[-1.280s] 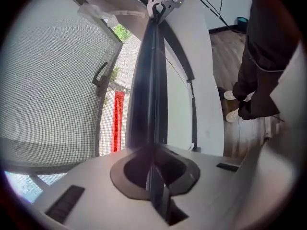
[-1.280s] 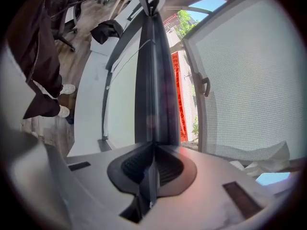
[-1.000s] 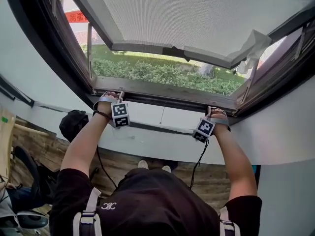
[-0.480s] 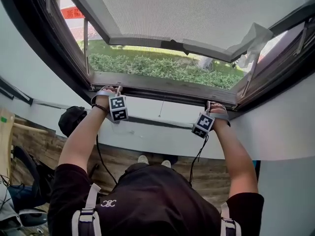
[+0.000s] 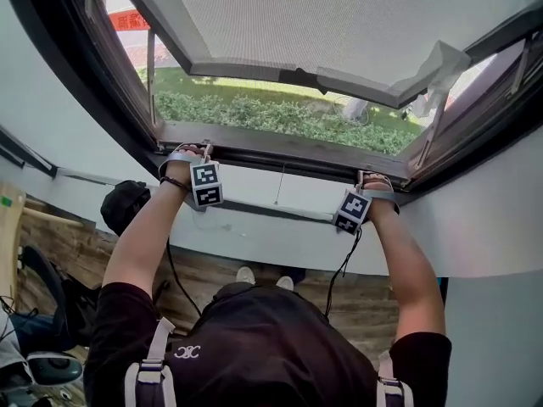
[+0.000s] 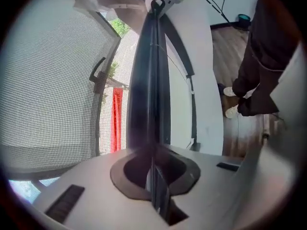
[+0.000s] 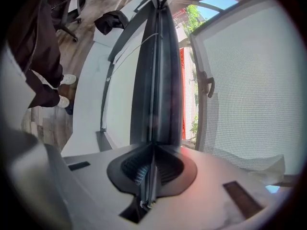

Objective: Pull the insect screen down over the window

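The insect screen's thin dark pull bar (image 5: 280, 164) lies along the lower window frame, running between both grippers. At its left end my left gripper (image 5: 205, 151) is shut on the bar's edge (image 6: 151, 80), which fills the slit between the jaws (image 6: 154, 166). My right gripper (image 5: 366, 179) holds the right end; its jaws (image 7: 149, 162) are opening slightly, with the bar's edge (image 7: 158, 71) still pinched between them. Fine mesh (image 6: 53, 80) (image 7: 249, 80) shows beside the bar in both gripper views. A mesh-covered sash (image 5: 339, 24) with a grey frame tilts outward above.
A hedge (image 5: 280, 117) and lawn lie outside below the sash. Crumpled white sheet (image 5: 437, 75) hangs at the sash's right corner. A black bag (image 5: 125, 206) sits on the wooden floor at left, near a chair base (image 5: 51, 371). A cable (image 5: 344, 270) hangs from the right gripper.
Both grippers stay on the bar at the lower frame. Only the head view shifts slightly; the bar has not visibly moved.
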A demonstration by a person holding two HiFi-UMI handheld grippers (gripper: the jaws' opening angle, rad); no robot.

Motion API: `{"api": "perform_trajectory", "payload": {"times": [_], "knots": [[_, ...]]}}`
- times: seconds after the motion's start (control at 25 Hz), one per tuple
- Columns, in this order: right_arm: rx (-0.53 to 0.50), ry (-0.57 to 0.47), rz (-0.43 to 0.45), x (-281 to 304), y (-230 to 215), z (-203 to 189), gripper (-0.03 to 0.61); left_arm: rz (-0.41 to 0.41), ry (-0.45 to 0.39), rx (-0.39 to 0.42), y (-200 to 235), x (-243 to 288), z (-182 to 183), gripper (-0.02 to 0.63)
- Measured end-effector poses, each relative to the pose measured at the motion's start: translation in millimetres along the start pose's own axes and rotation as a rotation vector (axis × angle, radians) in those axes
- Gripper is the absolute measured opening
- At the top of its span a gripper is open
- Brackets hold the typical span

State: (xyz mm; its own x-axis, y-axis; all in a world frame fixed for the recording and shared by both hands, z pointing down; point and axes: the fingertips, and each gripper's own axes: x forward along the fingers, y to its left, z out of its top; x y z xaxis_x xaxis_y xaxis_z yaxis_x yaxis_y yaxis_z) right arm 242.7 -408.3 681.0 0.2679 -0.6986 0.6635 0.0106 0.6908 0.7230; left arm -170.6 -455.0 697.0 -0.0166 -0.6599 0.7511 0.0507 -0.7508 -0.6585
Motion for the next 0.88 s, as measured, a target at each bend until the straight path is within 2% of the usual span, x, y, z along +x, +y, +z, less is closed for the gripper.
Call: {"api": "perform_trajectory", "payload": {"times": [0.24,0.48,0.56,0.6,0.68,0.76,0.88], "knots": [[0.027,-0.004,-0.072,-1,-2,1,0.026,0.056,-0.025,-0.016,1,-2,-1,0.028],[0.079,-0.043,-0.127,-3,0,1,0.026,0.063,-0.038,-0.039,-3,-1,-1,0.033],[0.101,-0.054,-0.131,-4,1,1,0.029,0.047,-0.043,-0.052,-9,-2,-2,0.074],[0.115,-0.061,-0.125,-6,2,1,0.035,0.037,-0.045,-0.061,-12,-2,-1,0.113],[0.148,-0.08,-0.096,-8,6,1,0.07,0.03,-0.052,-0.085,-16,-4,-1,0.158],[0.178,-0.104,-0.055,-11,13,1,0.16,0.052,-0.064,-0.114,-13,-9,0,0.161],[0.243,-0.175,-0.069,-22,17,5,0.156,0.093,-0.105,-0.175,-6,-21,1,0.16]]}}
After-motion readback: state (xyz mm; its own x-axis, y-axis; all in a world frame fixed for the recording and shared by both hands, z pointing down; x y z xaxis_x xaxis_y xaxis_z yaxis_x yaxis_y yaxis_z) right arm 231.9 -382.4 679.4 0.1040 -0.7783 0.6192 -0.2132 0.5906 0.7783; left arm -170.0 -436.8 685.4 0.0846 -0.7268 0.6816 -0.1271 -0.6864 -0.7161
